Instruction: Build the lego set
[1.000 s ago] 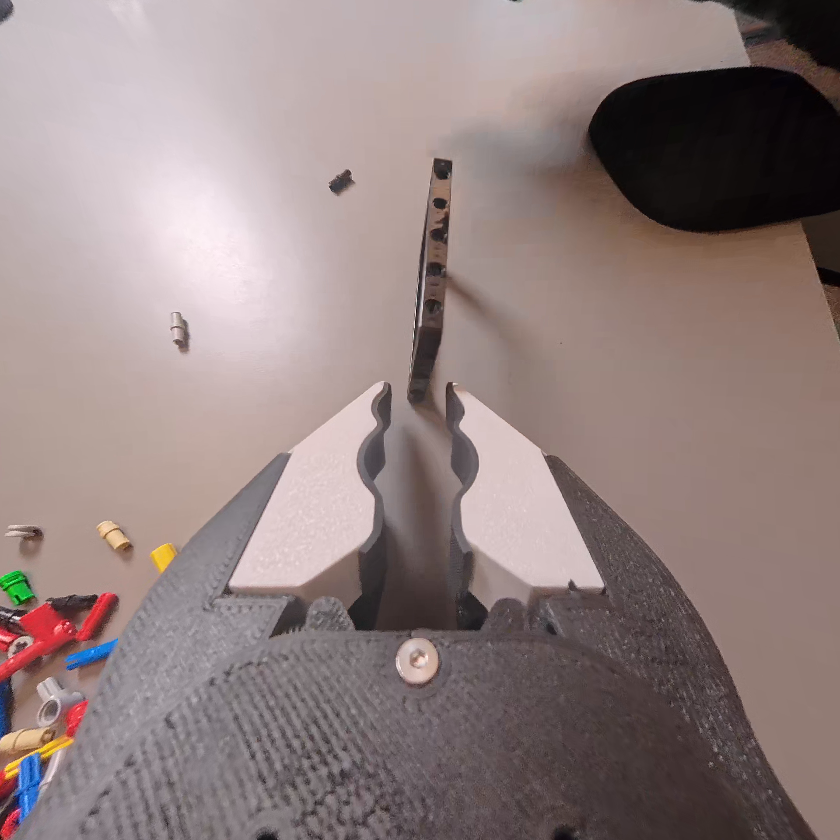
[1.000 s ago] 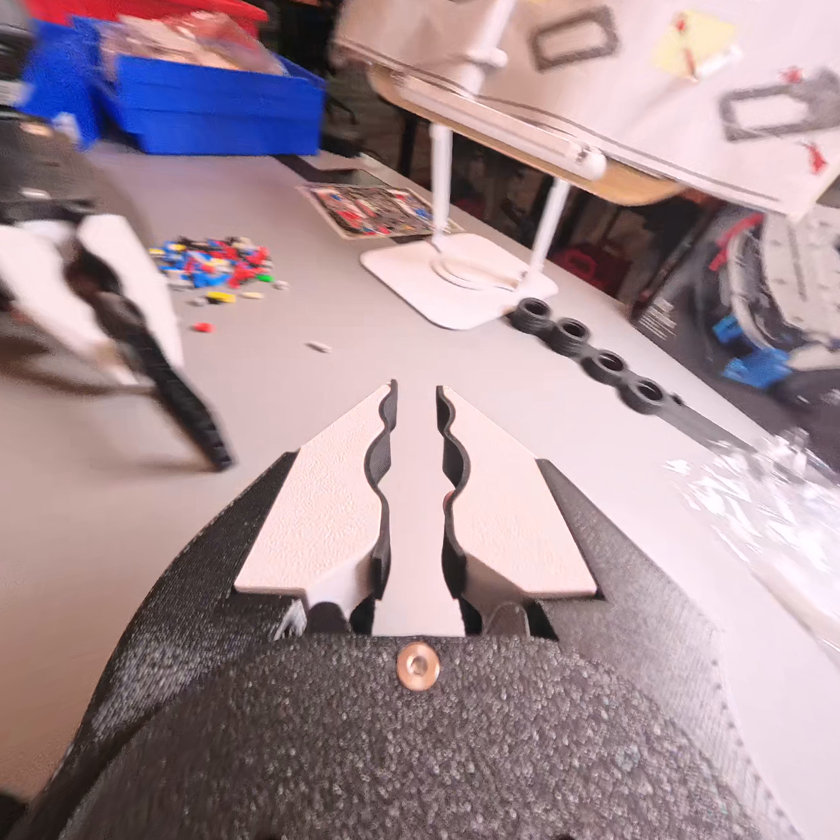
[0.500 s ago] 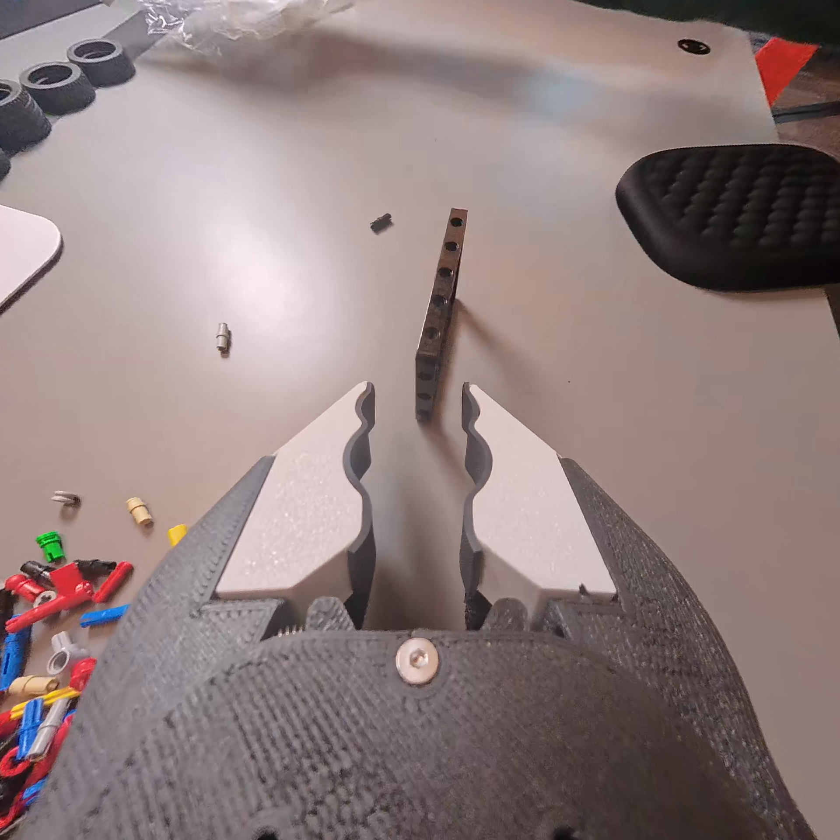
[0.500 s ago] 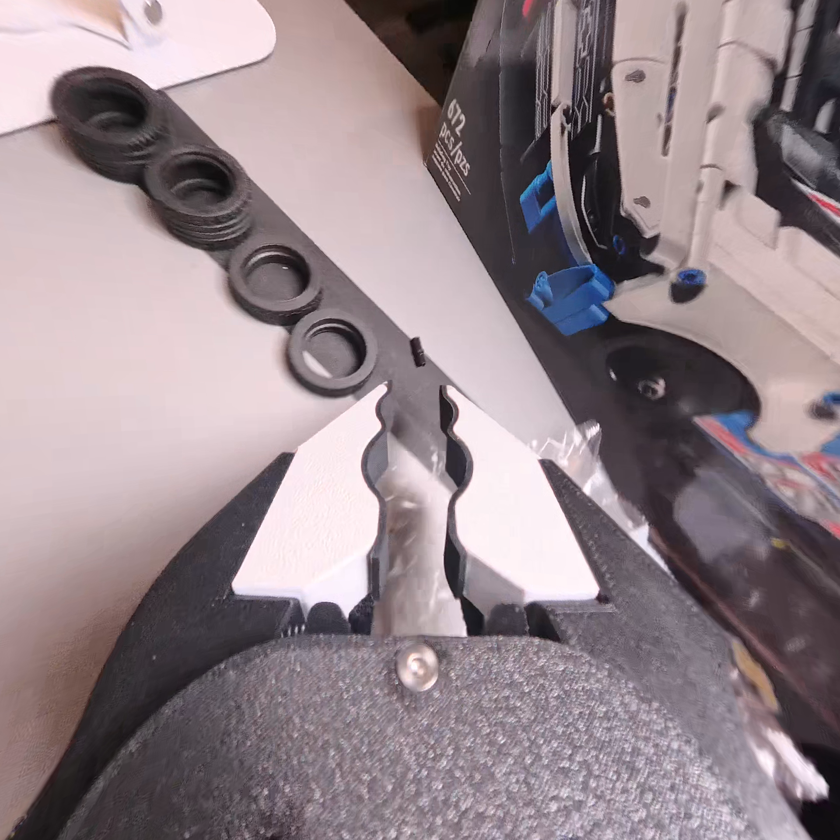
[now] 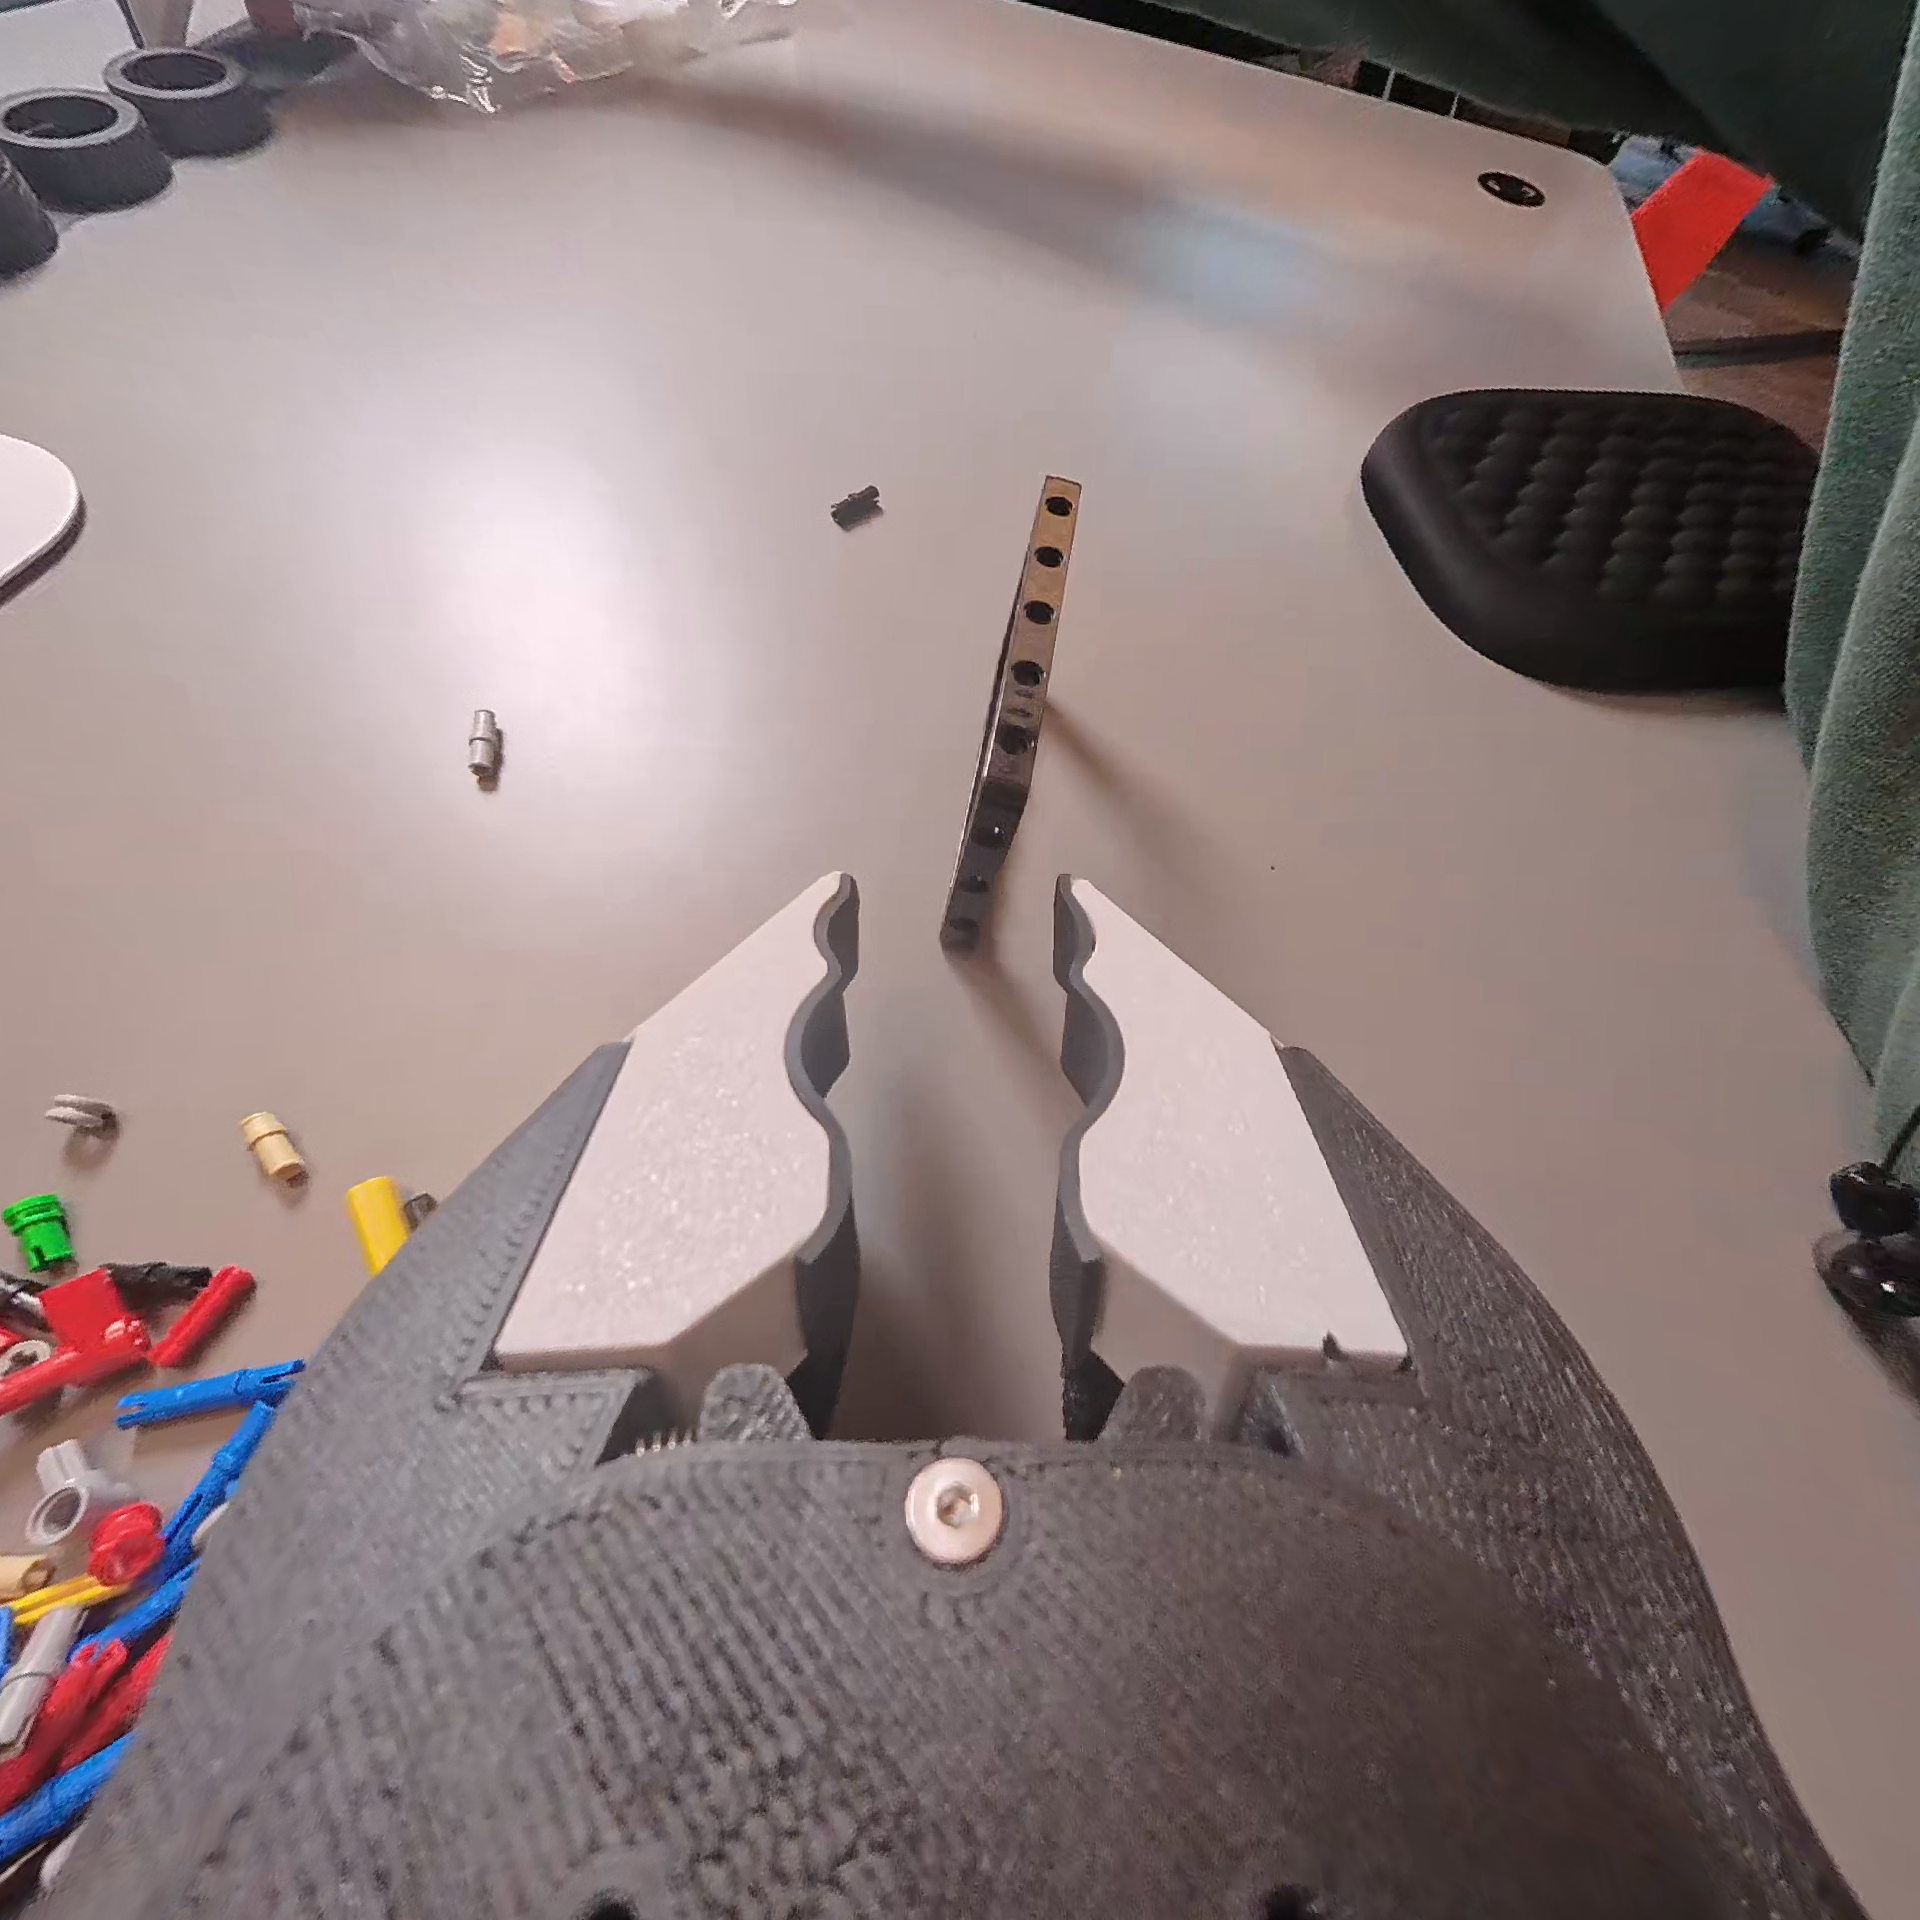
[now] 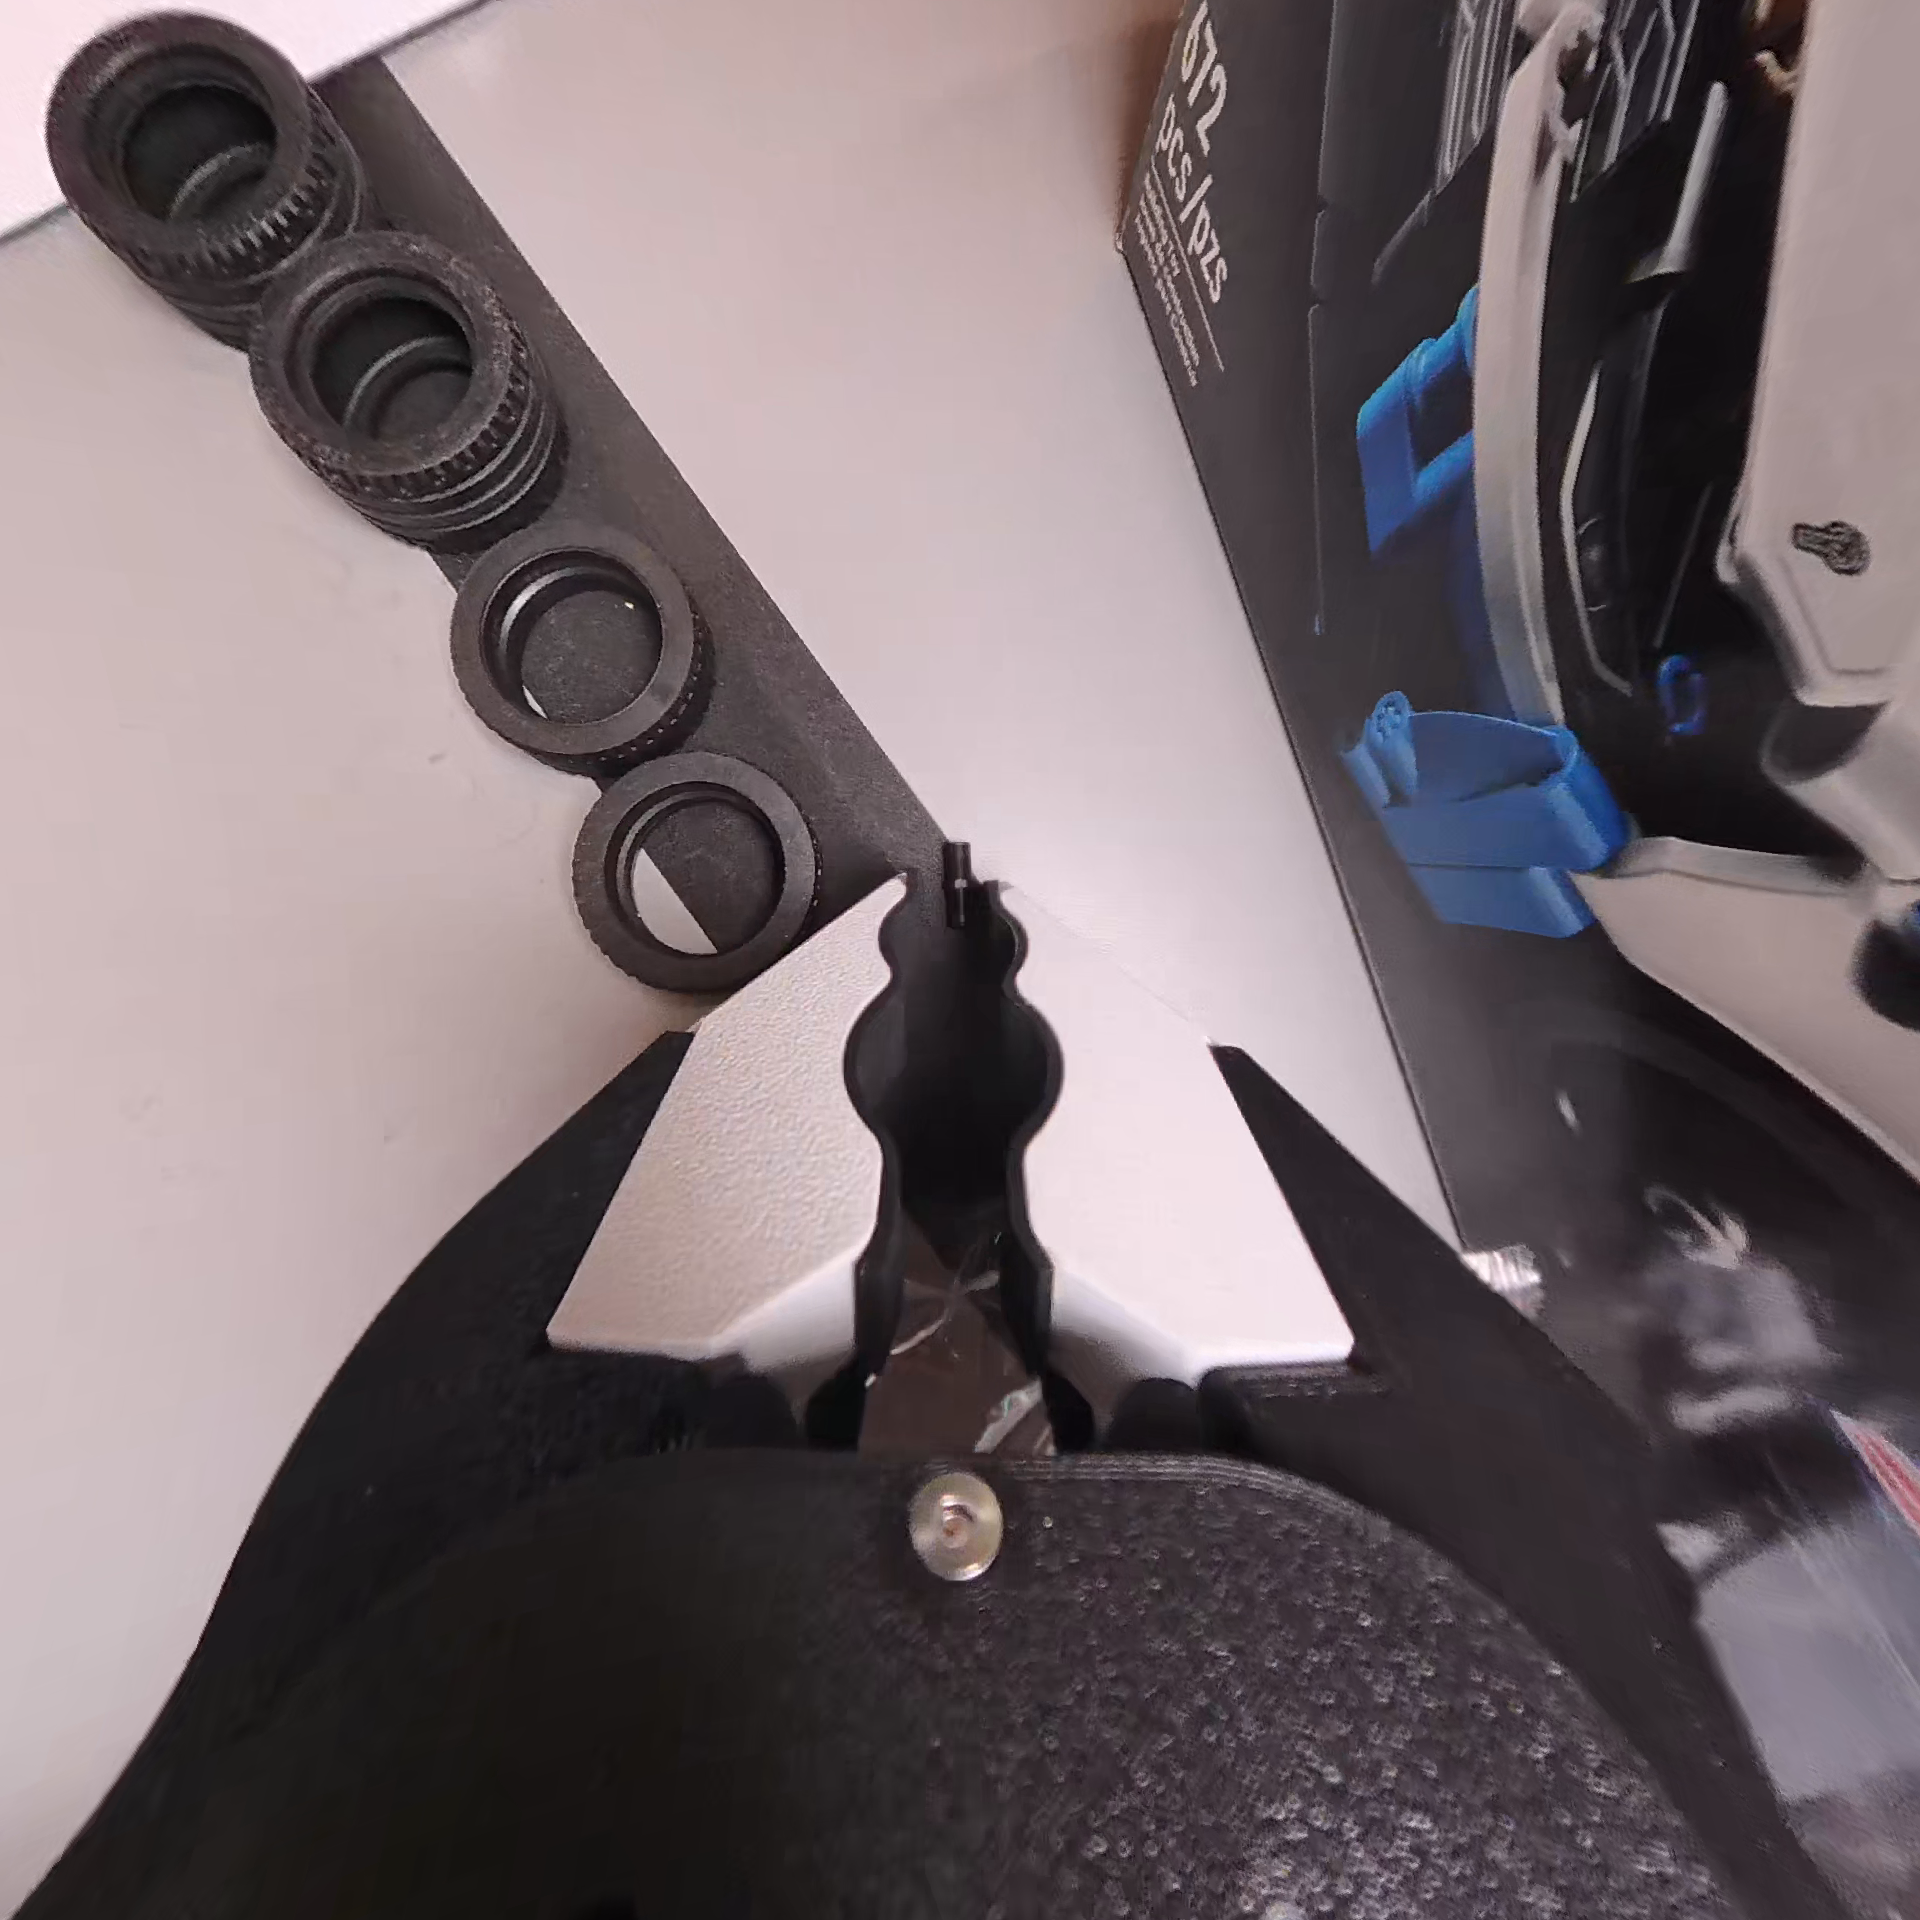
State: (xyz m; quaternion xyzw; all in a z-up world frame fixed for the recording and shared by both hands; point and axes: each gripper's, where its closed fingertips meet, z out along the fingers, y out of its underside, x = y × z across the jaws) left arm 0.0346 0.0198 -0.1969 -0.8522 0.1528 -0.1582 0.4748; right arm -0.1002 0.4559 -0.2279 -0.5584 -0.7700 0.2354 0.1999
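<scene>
Grey table [image 5: 1299,343] with rounded corner and a cable hole [image 5: 1510,189] at 1 o'clock; a broad light glare lies on its surface at 10 o'clock. Black padded chair armrest [image 5: 1590,551] at 2 o'clock, beyond the table edge. Green fabric [image 5: 1860,644] hangs at 3 o'clock.

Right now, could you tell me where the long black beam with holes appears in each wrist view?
Left wrist view: the black beam is at centre frame, just beyond the tips of the open left gripper.
Right wrist view: not in it.
Shared landmark: the black tyres, top left in both.
</scene>
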